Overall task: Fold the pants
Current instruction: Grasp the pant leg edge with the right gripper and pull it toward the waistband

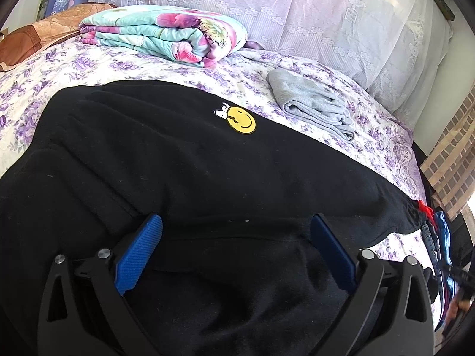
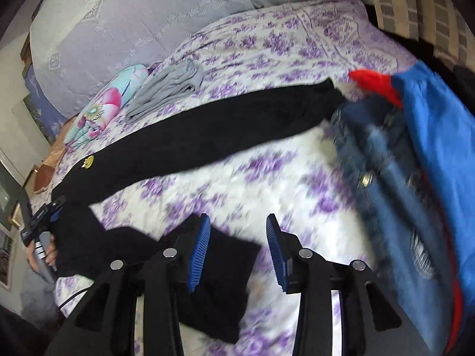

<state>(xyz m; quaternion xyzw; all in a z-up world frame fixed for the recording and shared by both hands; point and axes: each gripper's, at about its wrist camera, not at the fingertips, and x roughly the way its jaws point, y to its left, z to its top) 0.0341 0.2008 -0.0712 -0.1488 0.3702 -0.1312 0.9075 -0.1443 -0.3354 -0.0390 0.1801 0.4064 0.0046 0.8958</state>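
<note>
Black pants (image 1: 184, 160) with a yellow smiley patch (image 1: 241, 120) are lying spread across the purple-flowered bedspread (image 1: 386, 145). Left gripper (image 1: 236, 228) is hovering over the near fabric, its blue pads (image 1: 139, 255) standing wide apart and pressing nothing. Right gripper (image 2: 237, 228) is hanging partly open, nothing between its pads; a black fold lies under its left finger. No containers are showing. At one o'clock from the patch, a folded grey garment (image 1: 311, 103) is resting; at eleven o'clock, a folded floral blanket (image 1: 166, 38). In the blurred right view, jeans (image 2: 383, 160), blue cloth (image 2: 436, 124) and red cloth (image 2: 374, 84) are piling at two o'clock, touching the pants' far end.
</note>
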